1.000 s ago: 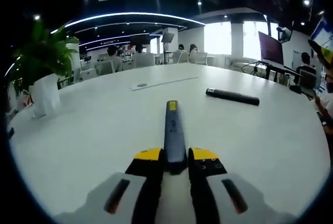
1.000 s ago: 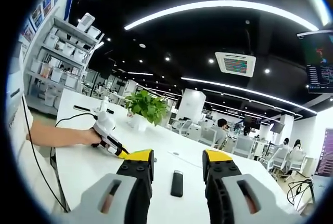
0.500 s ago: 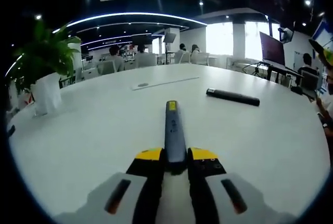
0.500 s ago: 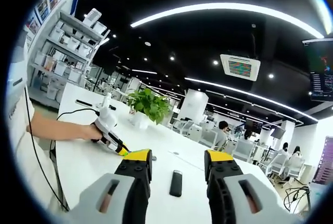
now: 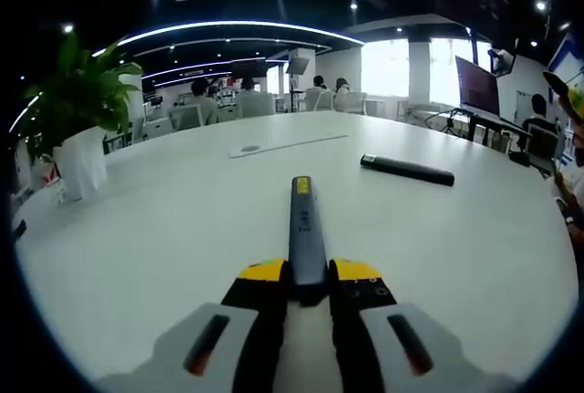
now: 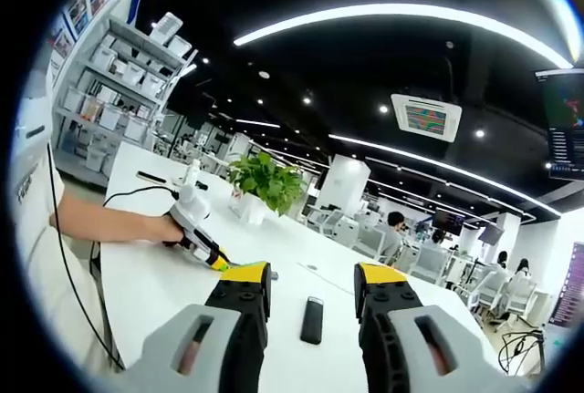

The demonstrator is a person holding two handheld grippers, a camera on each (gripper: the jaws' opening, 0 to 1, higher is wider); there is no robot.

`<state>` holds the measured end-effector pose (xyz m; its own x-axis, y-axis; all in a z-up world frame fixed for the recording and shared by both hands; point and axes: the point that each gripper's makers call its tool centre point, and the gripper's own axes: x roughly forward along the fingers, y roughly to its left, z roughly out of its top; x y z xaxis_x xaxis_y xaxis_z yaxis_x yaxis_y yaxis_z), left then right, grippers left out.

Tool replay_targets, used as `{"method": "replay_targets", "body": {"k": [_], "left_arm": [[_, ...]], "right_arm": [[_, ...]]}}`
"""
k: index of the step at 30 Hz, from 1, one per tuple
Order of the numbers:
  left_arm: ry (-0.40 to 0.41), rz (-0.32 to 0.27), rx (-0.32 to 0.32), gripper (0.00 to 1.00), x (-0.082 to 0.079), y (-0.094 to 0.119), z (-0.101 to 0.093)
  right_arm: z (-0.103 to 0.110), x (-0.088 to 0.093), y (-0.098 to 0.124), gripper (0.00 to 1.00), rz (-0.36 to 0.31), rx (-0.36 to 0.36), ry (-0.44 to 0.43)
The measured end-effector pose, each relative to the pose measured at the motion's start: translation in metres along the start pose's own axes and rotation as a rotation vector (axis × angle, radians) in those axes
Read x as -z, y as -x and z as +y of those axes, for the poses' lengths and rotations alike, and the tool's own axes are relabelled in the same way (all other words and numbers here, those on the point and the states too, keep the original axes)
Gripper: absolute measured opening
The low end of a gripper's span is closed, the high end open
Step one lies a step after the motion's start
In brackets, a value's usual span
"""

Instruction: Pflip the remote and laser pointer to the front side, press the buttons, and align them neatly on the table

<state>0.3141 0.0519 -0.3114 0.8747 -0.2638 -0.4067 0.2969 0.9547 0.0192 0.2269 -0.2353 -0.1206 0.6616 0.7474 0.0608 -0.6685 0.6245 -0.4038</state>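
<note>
In the left gripper view, my left gripper point(image 5: 308, 276) is shut on the near end of a slim dark laser pointer point(image 5: 305, 222) with a yellow tip, which points away over the white table point(image 5: 164, 229). A black remote point(image 5: 407, 170) lies flat further off to the right. In the right gripper view, my right gripper point(image 6: 312, 285) stands open above the table with nothing between its fingers. The black remote point(image 6: 312, 319) lies on the table beyond the jaws. The left gripper point(image 6: 193, 229), held by a person's hand, comes in from the left.
A potted green plant point(image 5: 78, 119) in a white pot stands at the table's left edge, also the plant point(image 6: 265, 188) past the left gripper. A thin white strip point(image 5: 287, 145) lies on the far table. Shelves point(image 6: 119, 83), chairs and seated people fill the room behind.
The right gripper view has shifted slightly; the left hand and gripper sit a little lower in it. The left gripper still holds the laser pointer in the same place.
</note>
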Motion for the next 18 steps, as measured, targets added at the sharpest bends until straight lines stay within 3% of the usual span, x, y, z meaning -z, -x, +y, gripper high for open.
{"method": "replay_targets", "body": {"k": [11,18], "left_arm": [[-0.020,-0.025,0.038,0.20,0.001,0.007,-0.009],[-0.002,-0.023,0.021,0.20,0.001,0.009,-0.013]], "right_arm": [[-0.002,-0.001,0.001,0.39,-0.001,0.010,-0.003],[-0.002,-0.001,0.001,0.40,-0.001,0.011,-0.001]]}}
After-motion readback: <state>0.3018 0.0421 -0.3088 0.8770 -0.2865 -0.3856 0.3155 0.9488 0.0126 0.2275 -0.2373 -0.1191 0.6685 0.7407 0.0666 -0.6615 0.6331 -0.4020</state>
